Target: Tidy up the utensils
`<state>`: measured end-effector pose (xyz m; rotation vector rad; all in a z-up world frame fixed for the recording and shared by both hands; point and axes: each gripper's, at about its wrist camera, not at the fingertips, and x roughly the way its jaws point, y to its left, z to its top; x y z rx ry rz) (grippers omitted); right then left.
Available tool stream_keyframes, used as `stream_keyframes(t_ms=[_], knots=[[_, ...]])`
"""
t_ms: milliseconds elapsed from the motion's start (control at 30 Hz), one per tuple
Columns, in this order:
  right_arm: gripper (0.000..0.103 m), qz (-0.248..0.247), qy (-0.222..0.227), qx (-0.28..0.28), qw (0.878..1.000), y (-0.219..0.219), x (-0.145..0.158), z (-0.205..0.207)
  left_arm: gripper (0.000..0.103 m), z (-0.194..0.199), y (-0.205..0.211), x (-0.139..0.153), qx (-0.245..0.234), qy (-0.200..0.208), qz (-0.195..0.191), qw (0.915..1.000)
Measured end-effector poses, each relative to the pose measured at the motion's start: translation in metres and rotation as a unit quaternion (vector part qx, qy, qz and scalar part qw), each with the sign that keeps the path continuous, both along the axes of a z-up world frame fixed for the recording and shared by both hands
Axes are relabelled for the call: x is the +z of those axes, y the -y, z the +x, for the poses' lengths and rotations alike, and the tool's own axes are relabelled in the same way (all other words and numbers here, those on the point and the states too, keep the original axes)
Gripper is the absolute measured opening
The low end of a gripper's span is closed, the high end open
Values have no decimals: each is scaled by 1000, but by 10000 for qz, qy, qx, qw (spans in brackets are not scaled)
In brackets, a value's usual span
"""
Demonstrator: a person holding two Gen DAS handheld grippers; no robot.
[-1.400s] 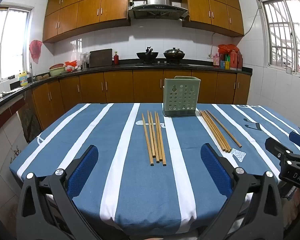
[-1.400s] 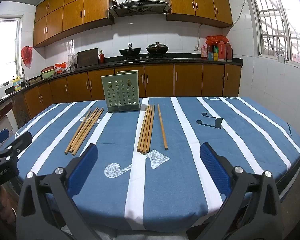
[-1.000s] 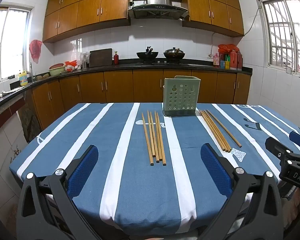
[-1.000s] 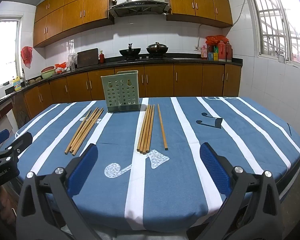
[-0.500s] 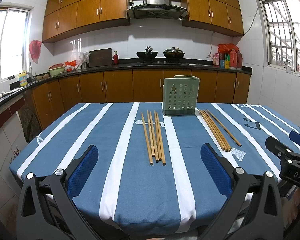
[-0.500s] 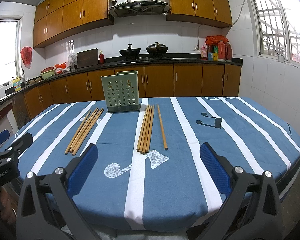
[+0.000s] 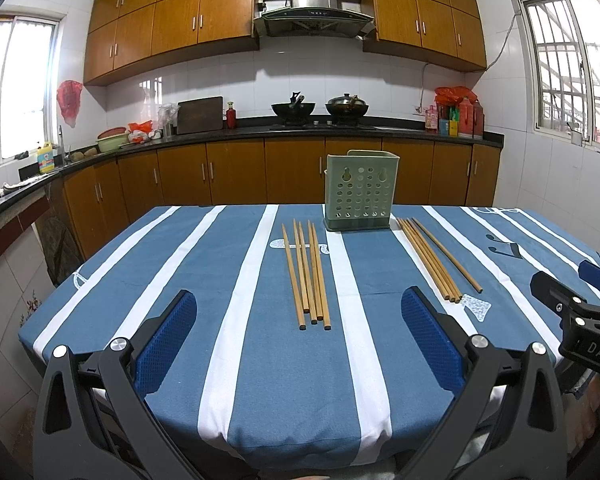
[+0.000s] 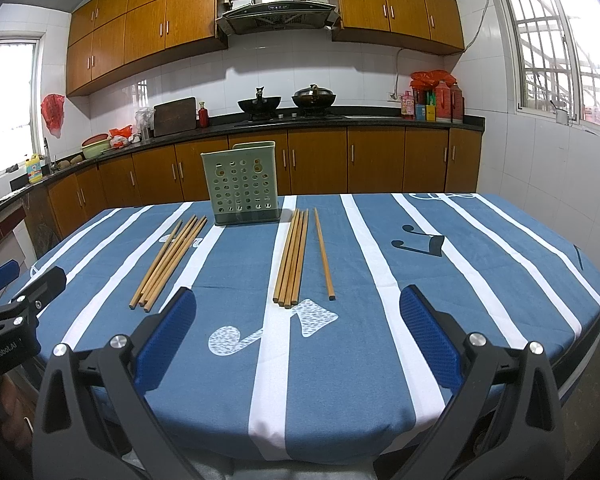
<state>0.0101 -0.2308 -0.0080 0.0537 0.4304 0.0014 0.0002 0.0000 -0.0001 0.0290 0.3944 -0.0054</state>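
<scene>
A green perforated utensil holder (image 7: pixel 357 192) (image 8: pixel 244 184) stands upright at the far middle of the blue-and-white striped table (image 7: pixel 180 264) (image 8: pixel 460 264). Two bundles of wooden chopsticks lie flat in front of it: a left bundle (image 7: pixel 307 276) (image 8: pixel 168 258) and a right bundle (image 7: pixel 430 262) (image 8: pixel 292 258), with one chopstick (image 8: pixel 324 254) set slightly apart on the right. My left gripper (image 7: pixel 300 344) hangs open over the near table edge, below the left bundle. My right gripper (image 8: pixel 296 344) is open too, near the right bundle's ends. Neither holds anything.
Each gripper shows at the side of the other's view: the right one (image 7: pixel 572 312), the left one (image 8: pixel 12 312). Kitchen counter with woks (image 7: pixel 320 110), bottles (image 7: pixel 456 116) and wooden cabinets runs behind the table. A tiled wall with a window (image 8: pixel 540 40) is on the right.
</scene>
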Motion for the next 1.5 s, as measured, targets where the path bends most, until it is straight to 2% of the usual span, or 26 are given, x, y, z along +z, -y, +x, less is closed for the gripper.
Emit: stream_keyframes(t_ms=[1500], knots=[[99,9,-17,0,10000,0,-1,2,101,-1,1,-6,2,-32,15,10000]])
